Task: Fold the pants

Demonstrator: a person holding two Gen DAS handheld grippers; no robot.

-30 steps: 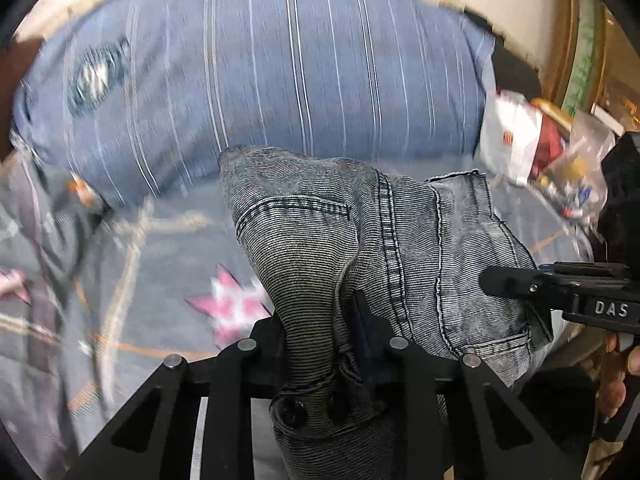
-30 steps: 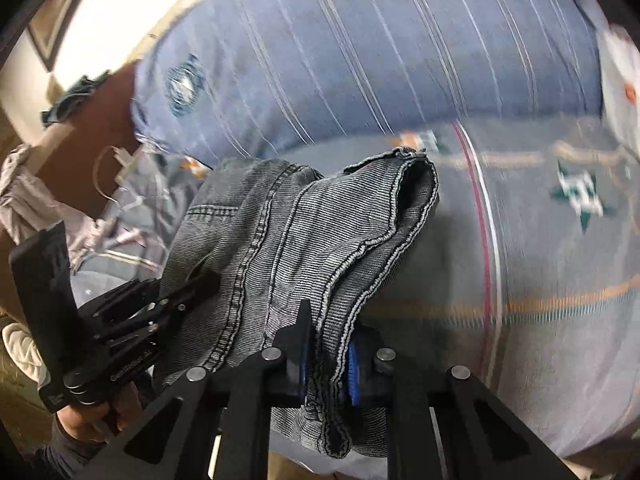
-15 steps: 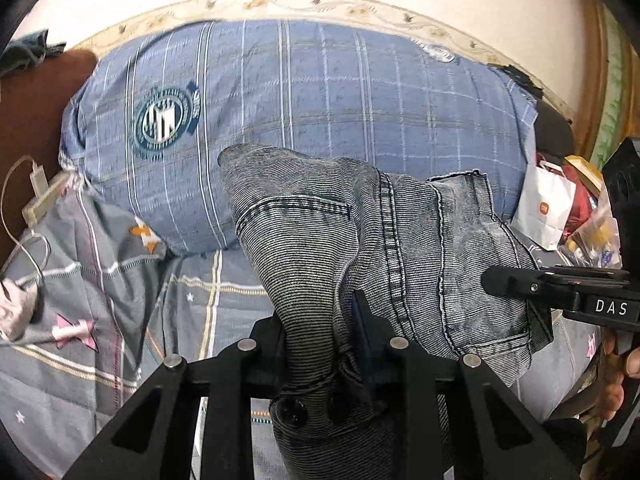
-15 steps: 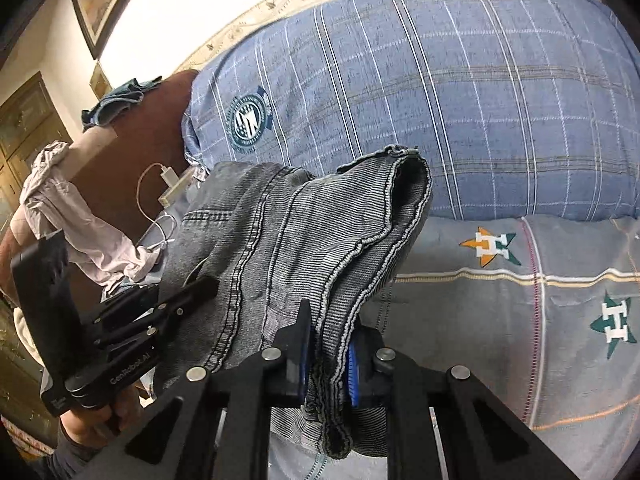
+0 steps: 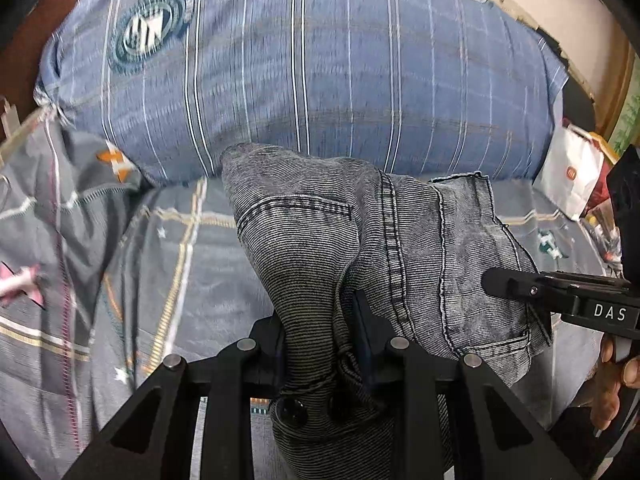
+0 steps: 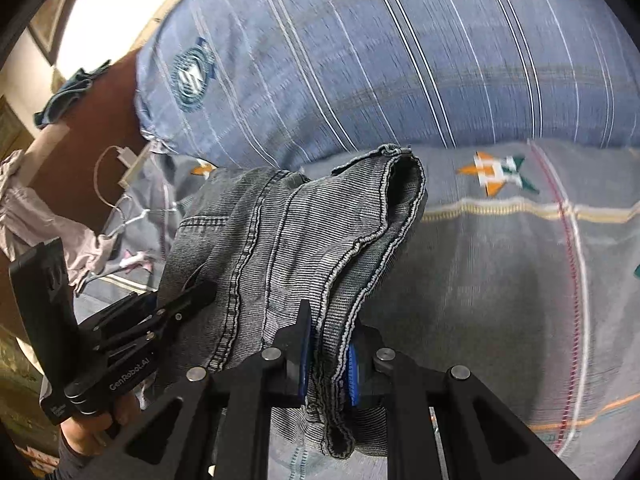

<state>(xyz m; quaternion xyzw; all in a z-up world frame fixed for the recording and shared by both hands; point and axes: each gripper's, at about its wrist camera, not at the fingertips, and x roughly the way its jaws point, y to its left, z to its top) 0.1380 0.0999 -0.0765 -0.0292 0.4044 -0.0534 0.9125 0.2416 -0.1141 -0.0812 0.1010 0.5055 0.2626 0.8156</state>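
Note:
Grey-blue denim pants [image 5: 320, 240] hang bunched above the bed, held up at two places. My left gripper [image 5: 320, 320] is shut on a thick wad of the waistband, its button showing below the fingers. My right gripper [image 6: 329, 344] is shut on a folded hem edge of the pants [image 6: 280, 248], blue pads pressing on both sides. In the left wrist view the right gripper [image 5: 500, 282] reaches in at the right edge against the denim. The right wrist view shows the left gripper [image 6: 192, 296] low at the left, a hand below it.
A large blue striped pillow [image 5: 320, 72] lies just behind the pants on a grey patterned bedsheet [image 6: 500, 280]. A white paper bag [image 5: 568, 176] and clutter sit at the right. A charger cable [image 6: 116, 184], a brown headboard and pale cloth [image 6: 36, 220] are at the left.
Both grippers have moved forward and down with the pants, toward the pillow, which now fills more of both views. The grips look unchanged.

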